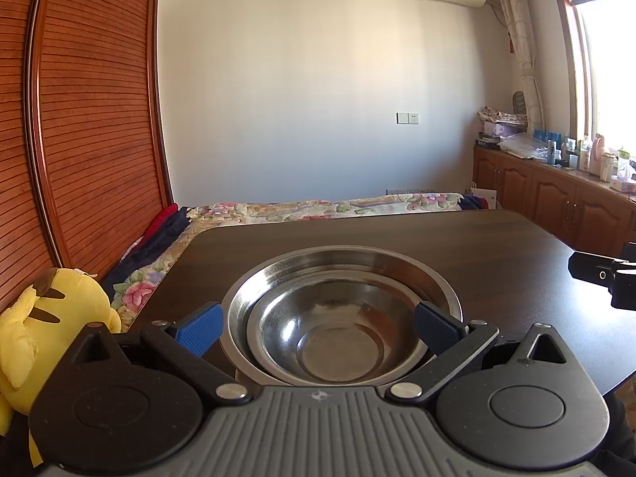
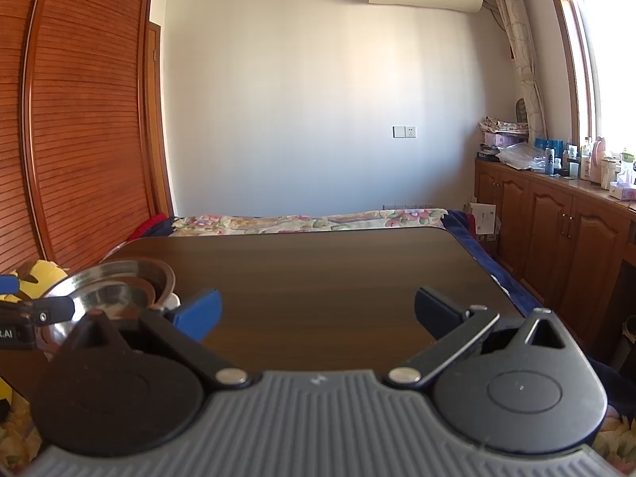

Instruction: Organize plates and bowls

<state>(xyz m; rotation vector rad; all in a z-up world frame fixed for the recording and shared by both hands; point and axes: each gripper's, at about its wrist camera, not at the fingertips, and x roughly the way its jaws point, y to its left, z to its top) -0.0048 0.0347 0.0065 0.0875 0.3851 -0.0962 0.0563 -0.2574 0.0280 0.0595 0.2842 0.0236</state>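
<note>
Nearest our left wrist lens, the left hand-held gripper (image 1: 318, 328) stands with jaws spread wide on either side of a small steel bowl (image 1: 338, 342) nested inside a larger steel bowl (image 1: 342, 278), gripping nothing; something pale shows beneath the stack, though we cannot identify it. We find the stack at the near left of the dark desk (image 1: 497, 246), while the right hand-held gripper (image 2: 318, 314) hangs equally spread and empty over bare desk to its right. We judge the bowls light, rigid and slippery, best pinched across the rim.
</note>
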